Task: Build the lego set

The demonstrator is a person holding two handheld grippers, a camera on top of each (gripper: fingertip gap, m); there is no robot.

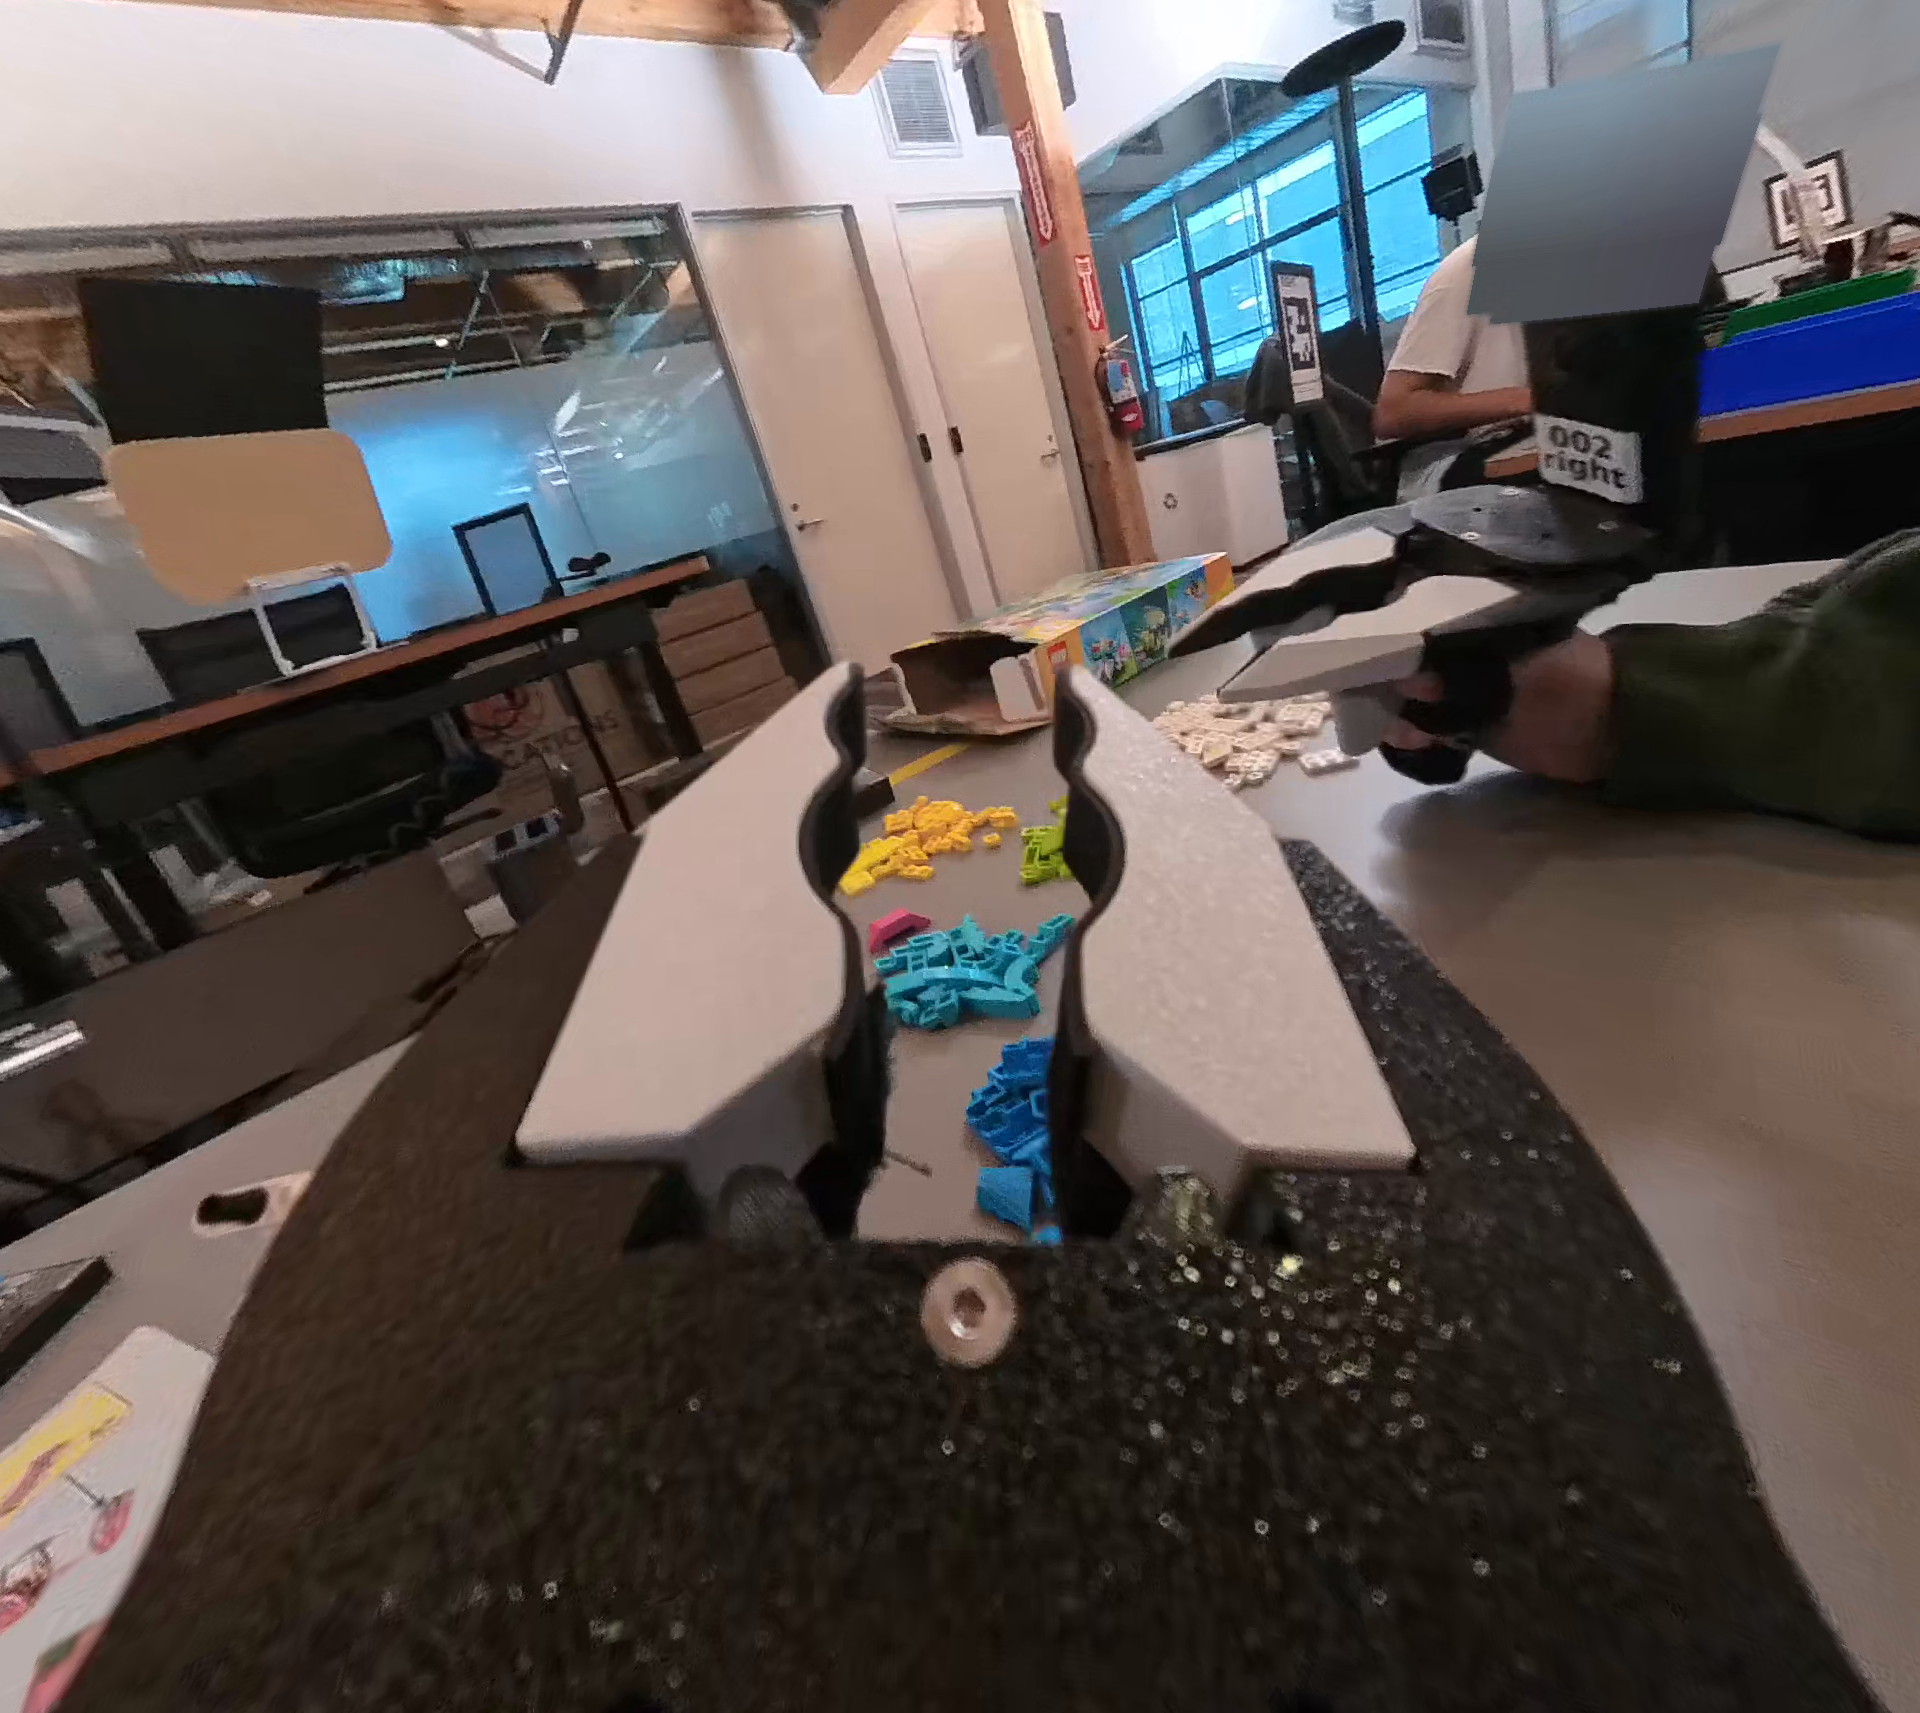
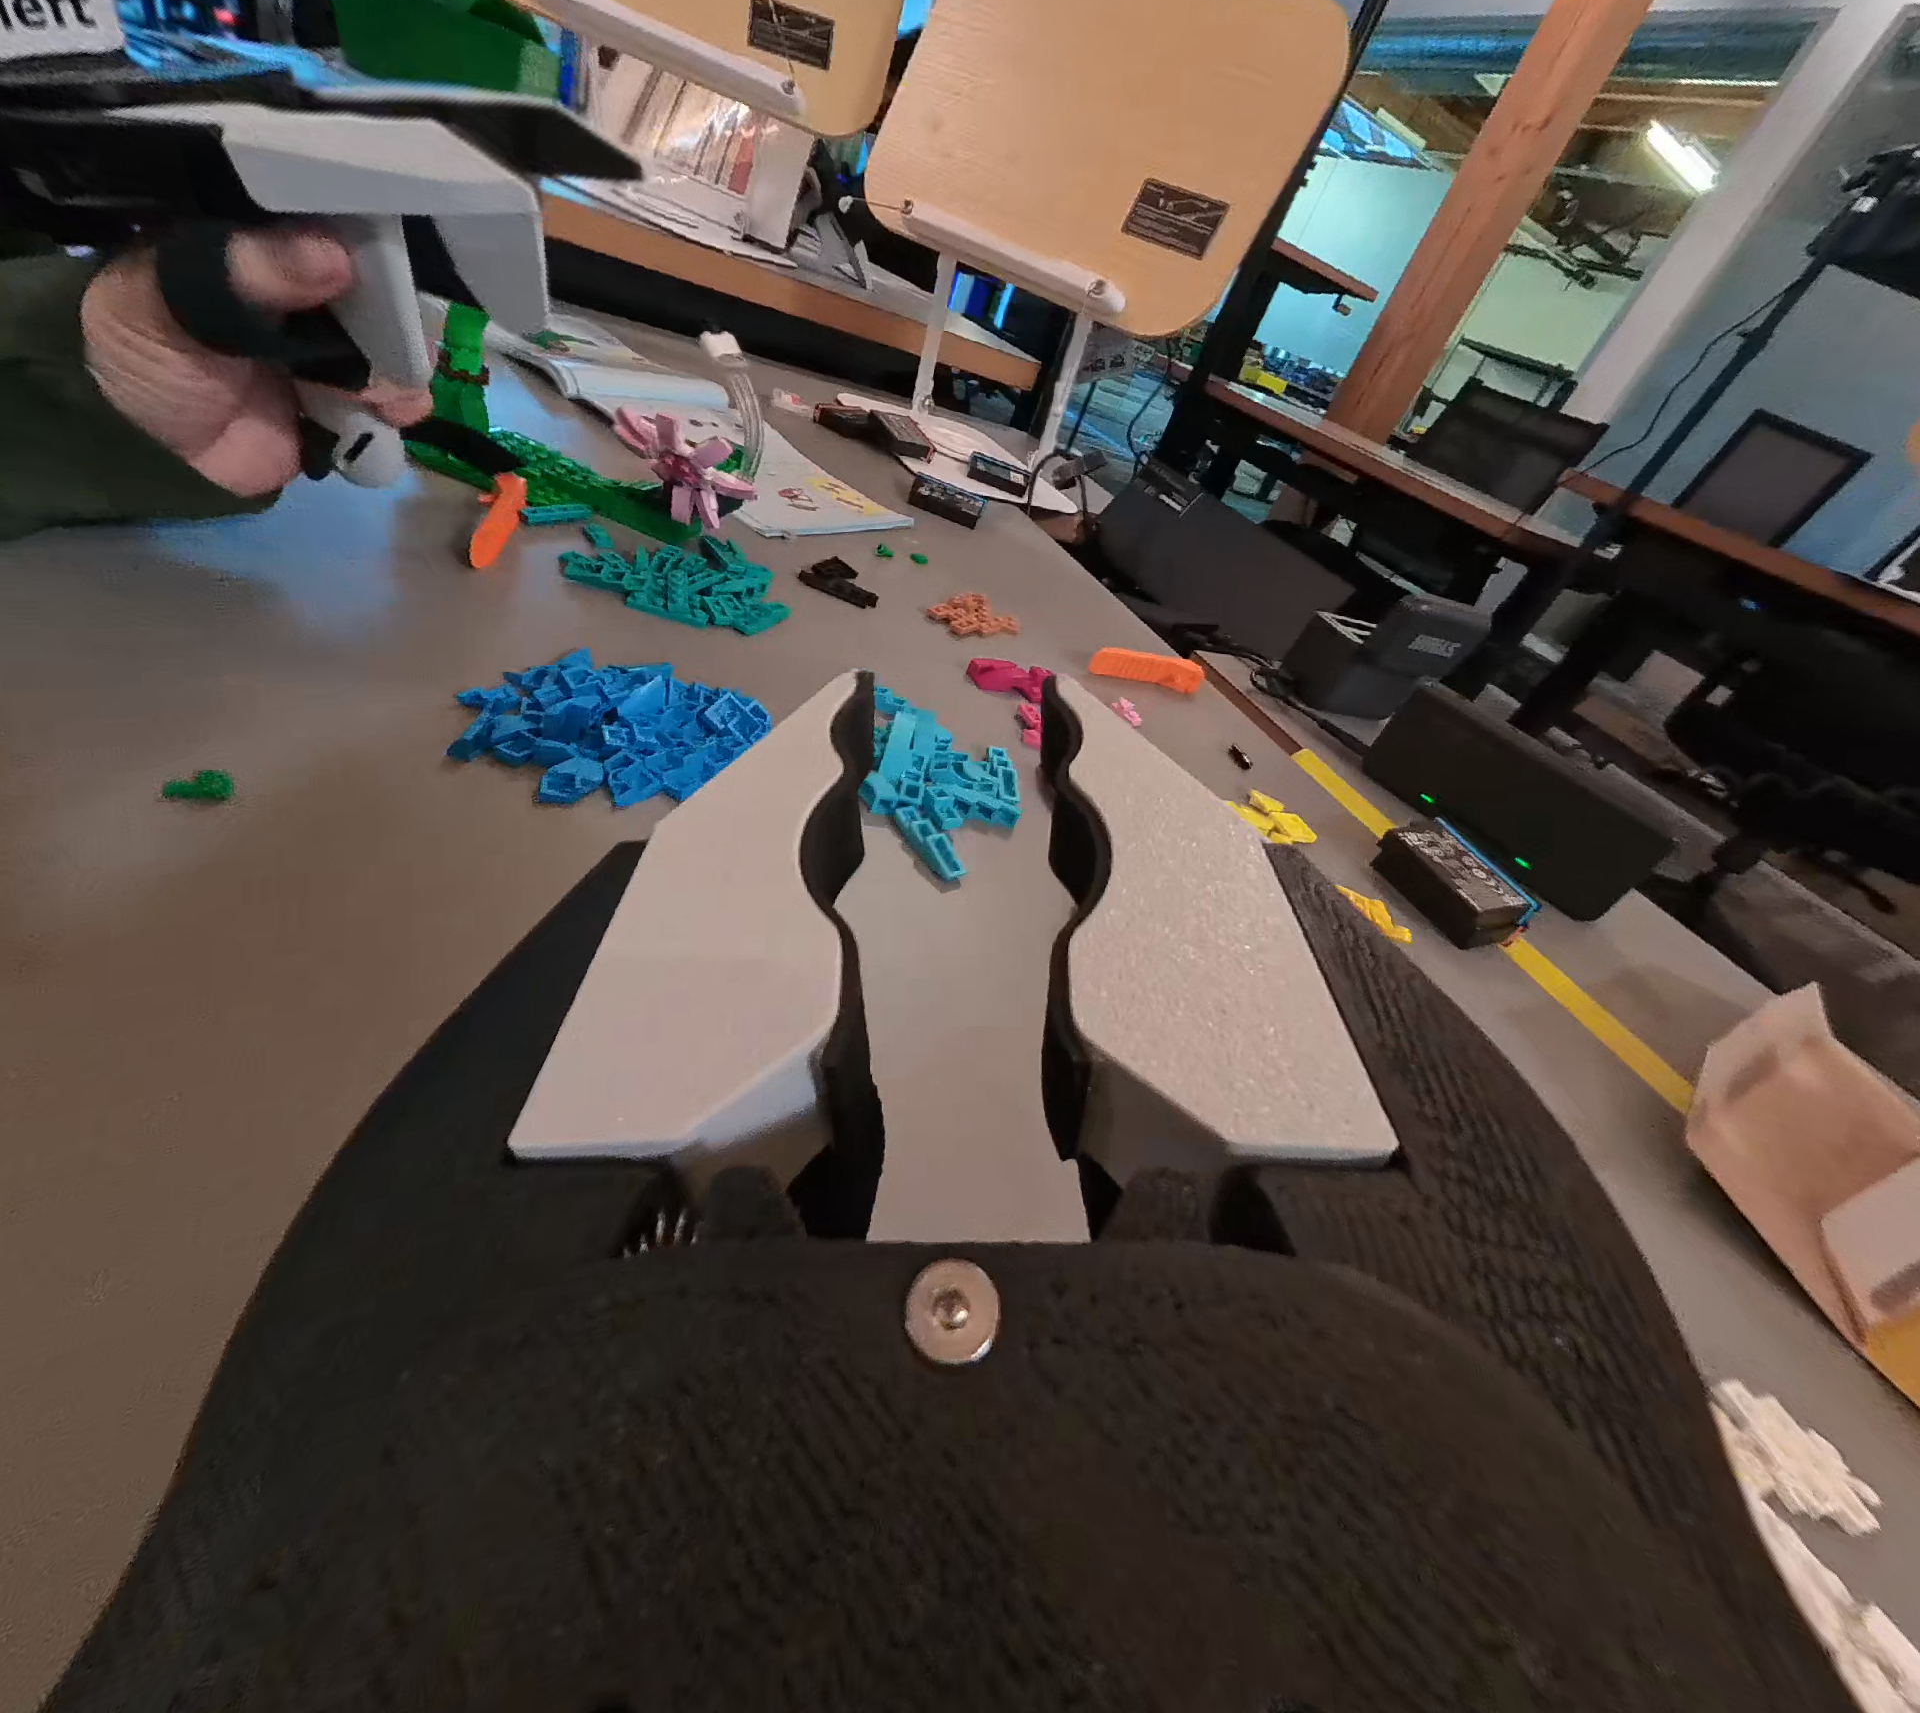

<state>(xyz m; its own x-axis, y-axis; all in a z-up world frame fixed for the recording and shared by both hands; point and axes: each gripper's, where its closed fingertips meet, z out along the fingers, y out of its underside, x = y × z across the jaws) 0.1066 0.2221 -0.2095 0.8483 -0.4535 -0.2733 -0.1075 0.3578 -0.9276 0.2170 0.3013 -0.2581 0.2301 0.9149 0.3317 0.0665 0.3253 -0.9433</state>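
My left gripper (image 1: 961, 697) is open and empty, held above the grey table (image 1: 1558, 988). Between its fingers lie sorted brick piles: yellow (image 1: 930, 832), lime (image 1: 1044, 842), turquoise (image 1: 966, 967) and blue (image 1: 1013, 1113). My right gripper (image 2: 954, 692) is open and empty, low over a light-blue pile (image 2: 935, 790). A blue pile (image 2: 613, 728) and a teal pile (image 2: 675, 588) lie to its left. A partly built green model with a pink flower (image 2: 686, 468) stands at the back, below the left gripper (image 2: 499, 167). The right gripper (image 1: 1299, 624) hovers above a white pile (image 1: 1247, 728).
The opened set box (image 1: 1070, 635) lies at the far table end. An instruction booklet (image 2: 810, 489), an orange brick separator (image 2: 1143, 666), black pieces (image 2: 836, 583), magenta pieces (image 2: 1003, 676) and yellow pieces (image 2: 1273, 816) are scattered around. Black battery packs (image 2: 1455, 874) sit by the yellow-taped edge (image 2: 1600, 1029). Some 15 centimetres of space lies between my two pairs of fingers.
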